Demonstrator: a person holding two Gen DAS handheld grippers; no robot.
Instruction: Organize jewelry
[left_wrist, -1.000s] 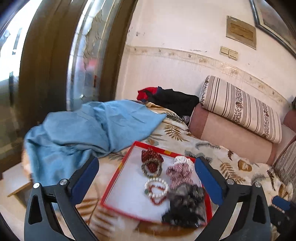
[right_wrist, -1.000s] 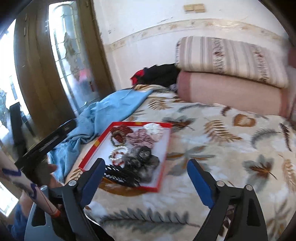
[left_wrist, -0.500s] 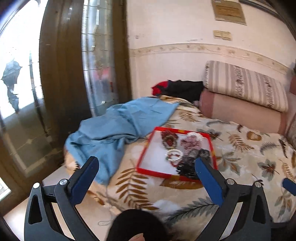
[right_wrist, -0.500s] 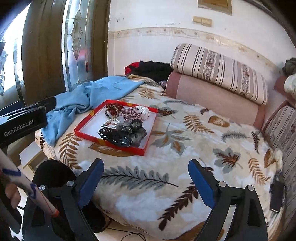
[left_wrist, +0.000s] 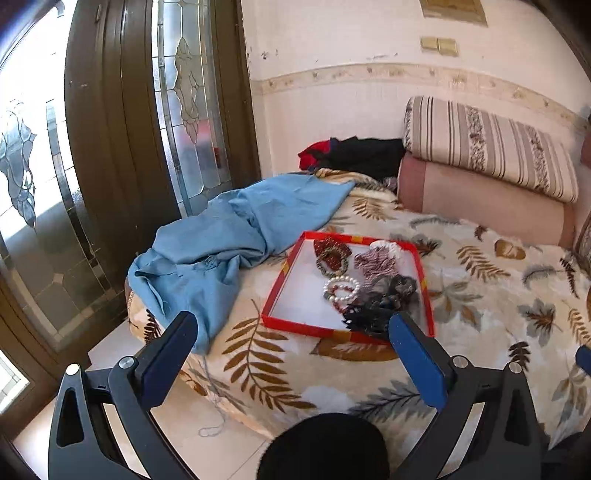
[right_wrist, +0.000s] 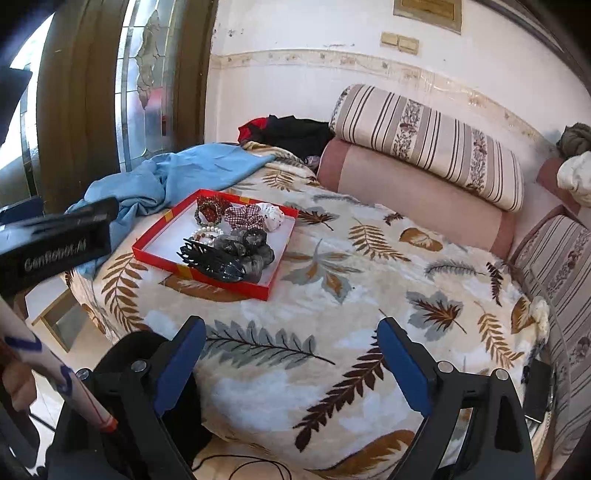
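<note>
Left wrist view: left hand-held gripper (left_wrist: 291, 349) held above the near edge of the bed (left_wrist: 480, 321), jaws wide apart, nothing between them. Blue fingertips (left_wrist: 168, 354) framing the leaf-print blanket and the near-left corner of a red tray (left_wrist: 282, 275). Tray flat on the bed, well ahead of the jaws — white inside, left half bare. Jewelry bunched in the right half: a dark red beaded piece (left_wrist: 332, 253) at the far end, a pearl bracelet (left_wrist: 341, 286) in the middle, a pink checked scrunchie (left_wrist: 375, 260) to its right, grey-black scrunchies (left_wrist: 395, 290) and a black claw clip (left_wrist: 364, 317) at the near end. Blue cloth (left_wrist: 236, 236) crumpled left of the tray, touching its far-left edge and hanging over the bedside. Striped bolster (left_wrist: 487, 147) stacked on a pink bolster (left_wrist: 480, 201) against the wall.

Right wrist view: right hand-held gripper (right_wrist: 291, 352) likewise spread open and empty, hovering over the blanket near the foot of the bed (right_wrist: 406, 280). Same red tray (right_wrist: 159, 238) ahead and to the left, well apart from the fingers; black claw clip (right_wrist: 212, 260) lying at its near rim — beside the grey scrunchies (right_wrist: 251, 247). Body of the left gripper visible at the left edge.
</note>
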